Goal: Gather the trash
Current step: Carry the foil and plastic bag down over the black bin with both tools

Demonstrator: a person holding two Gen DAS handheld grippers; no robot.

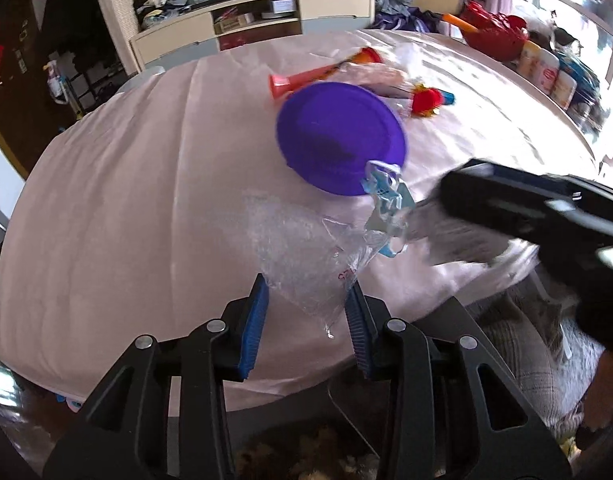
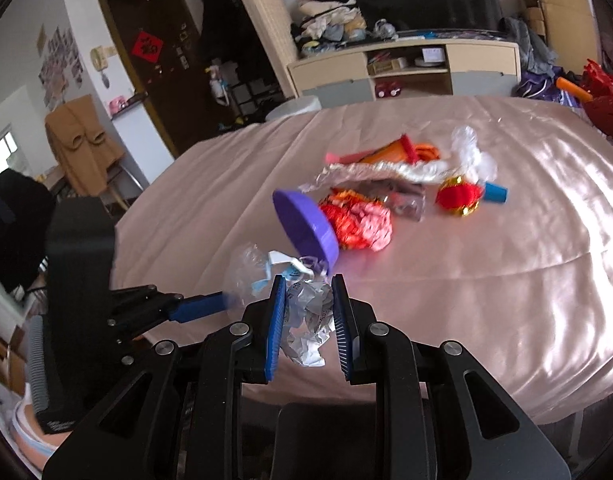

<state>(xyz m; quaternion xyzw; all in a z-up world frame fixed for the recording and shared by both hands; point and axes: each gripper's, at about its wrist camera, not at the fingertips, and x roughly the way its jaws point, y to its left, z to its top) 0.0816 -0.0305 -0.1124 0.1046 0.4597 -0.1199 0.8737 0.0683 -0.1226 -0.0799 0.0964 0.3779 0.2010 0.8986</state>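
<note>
My left gripper (image 1: 304,286) has its blue pads wide apart with a clear plastic bag (image 1: 306,252) hanging between them. The bag's right side touches the right pad; whether it is clamped I cannot tell. A blue and white wrapper (image 1: 386,208) is bunched at the bag's far end. My right gripper (image 2: 308,292) is shut on a crumpled white and silver wrapper (image 2: 310,316); it also shows blurred in the left wrist view (image 1: 438,220). A purple bowl (image 1: 340,138) lies tipped on its side on the pink cloth, also in the right wrist view (image 2: 306,228).
Behind the bowl lie a red crumpled wrapper (image 2: 358,220), a silver foil wrapper (image 2: 378,170), an orange tube (image 2: 390,152), a red lantern ornament (image 2: 458,198) and a blue cap (image 2: 496,192). The table's front edge (image 2: 426,396) is close to both grippers. Jars (image 1: 546,72) stand far right.
</note>
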